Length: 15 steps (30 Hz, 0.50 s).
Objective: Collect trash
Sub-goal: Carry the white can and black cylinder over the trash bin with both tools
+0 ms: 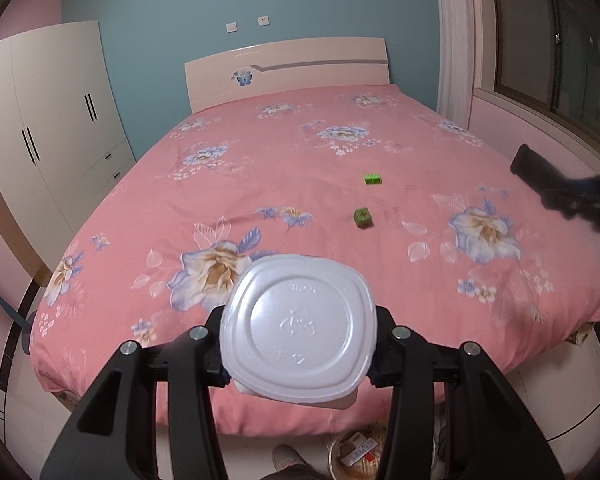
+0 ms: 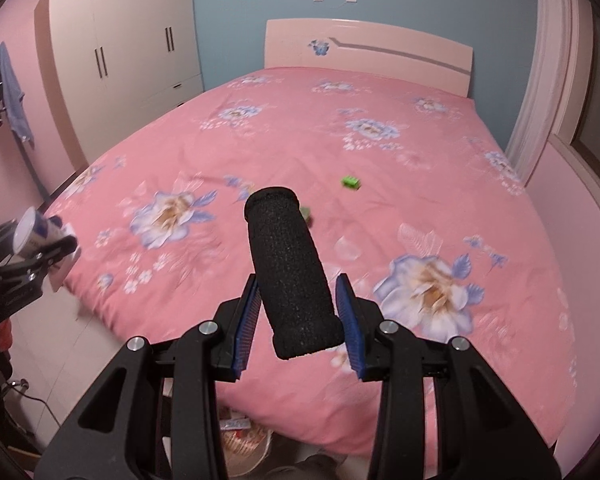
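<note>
While both tools are hanging over the foot of the bed, each is already carrying something. Left gripper [image 1: 298, 344] is squeezing a white moulded plastic cup [image 1: 300, 330] by its sides, base turned toward the lens, recycling mark showing; jaws spread wide, pressed against the cup walls. Right gripper [image 2: 298, 320] is holding a black foam cylinder [image 2: 292, 276], tilted and leaning left; blue pads [image 2: 350, 320] are sitting at either side of its lower end, though a sliver of gap is showing on the right, so the grip is looking loose.

Remaining trash is lying on the pink floral bedspread [image 1: 260, 152]: a bright green block [image 1: 373, 179] further up, and a darker green cube [image 1: 363, 217] nearer, well apart from both tools. A woven basket [image 1: 358, 454] with wrappers inside is sitting on the floor below the bed's edge, just under the left gripper.

Handling judgement: the cup is likely light, thin-walled and slick, prone to buckling or popping out if squeezed harder; taking it across the mid-wall seems right. Foam is probably very light, soft, compressible, grippy; best held nearer its middle to stop it pivoting. Green pieces are looking small and rigid; pinching across flat faces should be working, though the soft bedding may be giving way beneath them.
</note>
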Tool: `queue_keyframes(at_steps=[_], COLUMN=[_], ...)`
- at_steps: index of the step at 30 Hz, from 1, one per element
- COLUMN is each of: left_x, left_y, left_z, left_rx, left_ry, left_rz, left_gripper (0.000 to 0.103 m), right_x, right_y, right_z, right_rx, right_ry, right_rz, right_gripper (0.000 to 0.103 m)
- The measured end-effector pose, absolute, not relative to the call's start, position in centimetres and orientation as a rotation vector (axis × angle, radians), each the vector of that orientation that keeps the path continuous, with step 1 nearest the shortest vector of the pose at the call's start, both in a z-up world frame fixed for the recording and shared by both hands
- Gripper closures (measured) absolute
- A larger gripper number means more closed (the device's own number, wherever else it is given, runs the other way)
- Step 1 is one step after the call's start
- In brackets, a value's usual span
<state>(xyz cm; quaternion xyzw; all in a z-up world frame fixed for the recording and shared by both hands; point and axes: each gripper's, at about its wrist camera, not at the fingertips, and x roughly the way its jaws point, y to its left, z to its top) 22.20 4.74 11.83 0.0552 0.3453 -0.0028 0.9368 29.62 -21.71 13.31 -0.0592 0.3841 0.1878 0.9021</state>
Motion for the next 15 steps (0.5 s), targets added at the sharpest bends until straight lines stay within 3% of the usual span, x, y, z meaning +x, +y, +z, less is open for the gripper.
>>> queue_keyframes(at_steps=[15], left_x=[18.3], left_y=[4.1], left_z=[2.2], left_rx=[0.186], left_ry=[0.880], left_rz=[-0.059], left_gripper=[0.054], right_x=[23.9], right_y=[-17.4], right_z=[4.6], right_rx=[-0.153], right_ry=[0.927], right_rz=[0.476], right_gripper=[0.063])
